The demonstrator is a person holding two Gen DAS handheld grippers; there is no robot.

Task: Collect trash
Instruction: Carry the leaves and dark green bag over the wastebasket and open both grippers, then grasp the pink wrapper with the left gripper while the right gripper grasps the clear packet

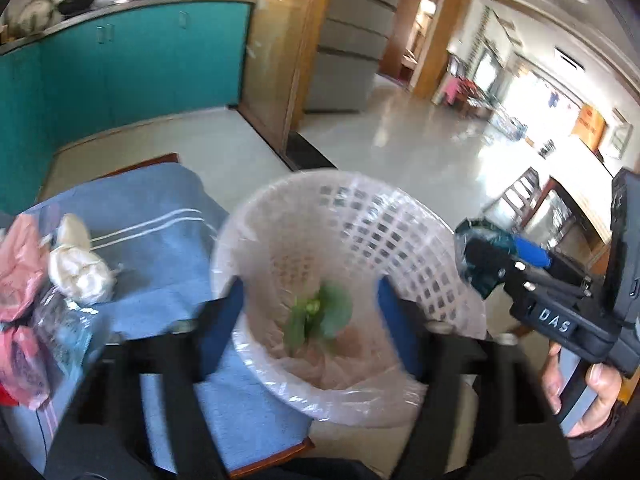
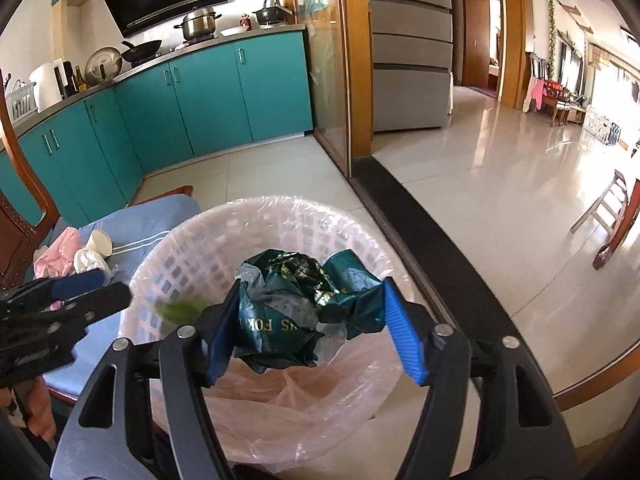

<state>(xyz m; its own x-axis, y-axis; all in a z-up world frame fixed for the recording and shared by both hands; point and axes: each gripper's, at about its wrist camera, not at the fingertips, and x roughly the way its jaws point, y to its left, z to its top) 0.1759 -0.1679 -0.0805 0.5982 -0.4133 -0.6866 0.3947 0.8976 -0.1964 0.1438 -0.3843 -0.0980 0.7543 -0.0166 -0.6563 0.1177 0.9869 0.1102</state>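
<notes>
Here, crumpled dark green bag (image 2: pixel 288 308) gripped in right claw (image 2: pixel 310 338), left claw (image 1: pixel 310 320) open, over lined white basket (image 2: pixel 192 248).

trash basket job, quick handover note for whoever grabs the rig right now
Left tongs: open, empty, over the lined white basket; a green leaf scrap lies in the basket under them.
Right tongs: crumpled dark green bag between the pads, held above the basket opening; whether the pads grip it firmly is unclear.
Left to collect, on the blue cloth beside the basket: white crumpled wad, paper cup, pink bags, clear wrapper.
Next: probably drop the green bag in, then go back for the rest.
</notes>
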